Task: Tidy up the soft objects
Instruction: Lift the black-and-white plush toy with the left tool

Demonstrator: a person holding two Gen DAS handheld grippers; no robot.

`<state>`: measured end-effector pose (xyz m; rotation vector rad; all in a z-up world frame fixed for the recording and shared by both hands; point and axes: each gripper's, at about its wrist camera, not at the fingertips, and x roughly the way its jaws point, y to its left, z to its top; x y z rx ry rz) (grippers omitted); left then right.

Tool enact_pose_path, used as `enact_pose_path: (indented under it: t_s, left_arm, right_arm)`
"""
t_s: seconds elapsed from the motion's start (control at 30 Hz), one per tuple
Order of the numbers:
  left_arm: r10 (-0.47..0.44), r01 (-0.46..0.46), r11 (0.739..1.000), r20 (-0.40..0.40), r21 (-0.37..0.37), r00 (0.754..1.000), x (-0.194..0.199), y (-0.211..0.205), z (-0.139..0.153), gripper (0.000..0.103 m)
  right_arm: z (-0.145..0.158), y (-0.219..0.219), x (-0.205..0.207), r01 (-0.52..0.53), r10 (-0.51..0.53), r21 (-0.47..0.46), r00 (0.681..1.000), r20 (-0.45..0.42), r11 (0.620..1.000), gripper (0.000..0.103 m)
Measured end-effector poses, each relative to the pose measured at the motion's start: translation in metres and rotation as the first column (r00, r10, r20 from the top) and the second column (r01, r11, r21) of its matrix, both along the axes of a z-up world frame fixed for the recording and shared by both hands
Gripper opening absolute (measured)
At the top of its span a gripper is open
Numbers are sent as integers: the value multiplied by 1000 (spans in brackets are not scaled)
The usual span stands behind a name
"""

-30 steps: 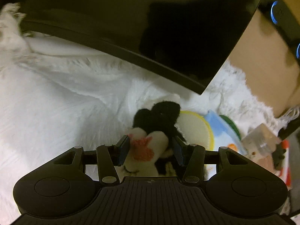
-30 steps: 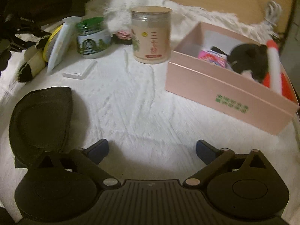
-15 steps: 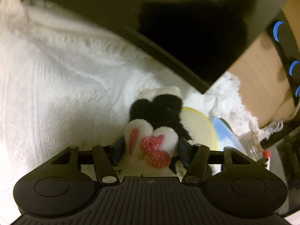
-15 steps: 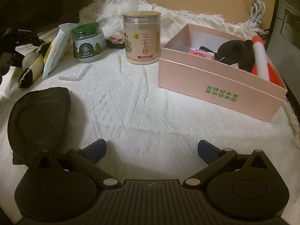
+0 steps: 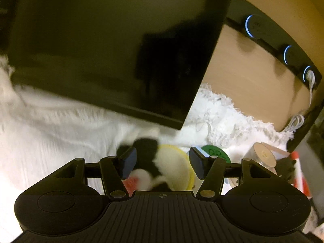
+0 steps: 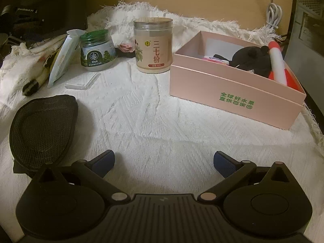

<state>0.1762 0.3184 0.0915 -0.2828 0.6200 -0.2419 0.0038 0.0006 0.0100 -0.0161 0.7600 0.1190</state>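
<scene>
Bare white cloth (image 6: 162, 109) mid-table — passable, jars (image 6: 153, 44) behind, pink box (image 6: 232, 93) right, black pouch (image 6: 42, 129) left.

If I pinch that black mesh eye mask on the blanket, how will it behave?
The black mesh eye mask looks thin and fabric-like, so it will probably droop from one pinched edge. Likely light. Lying flat on the white blanket, it shouldn't roll.

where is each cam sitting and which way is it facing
Left wrist: rides the left gripper, tilted down at the black-and-white plush toy below a dark monitor; only its open fingers show.
Right wrist: rides the right gripper, facing across the white cloth toward the pink box; its open fingers show.
Shared: the green-lidded jar and beige-lidded jar.
</scene>
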Motion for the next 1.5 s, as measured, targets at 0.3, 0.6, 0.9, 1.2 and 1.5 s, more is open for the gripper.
enact_pose_path:
  t_s: [0.3,0.6,0.9,1.2,1.5]
  left_arm:
    - [94,-94,996,41,-5,995,-1,13,15,62]
    - [2,11,977,-60,213,998,21,-31,-6,62]
    - [-18,58,935,-116,350,993,22,-29,-33,72]
    - [121,-80,897,-68,435,990,12,11,-30,71]
    - [38,16,948,-162,316,986,46,-1,-63,63]
  right_arm:
    - [-1,-2,-2,-5,5,7,1000,16,1000,103]
    - [-1,-3,-1,-7,7,7,1000,18,1000,103]
    - [-1,-3,-1,-7,7,7,1000,18,1000,103]
    - [-1,-2,-1,-6,6,7,1000,18,1000,103]
    - [-1,-2,-1,-4,4,7,1000,18,1000,103]
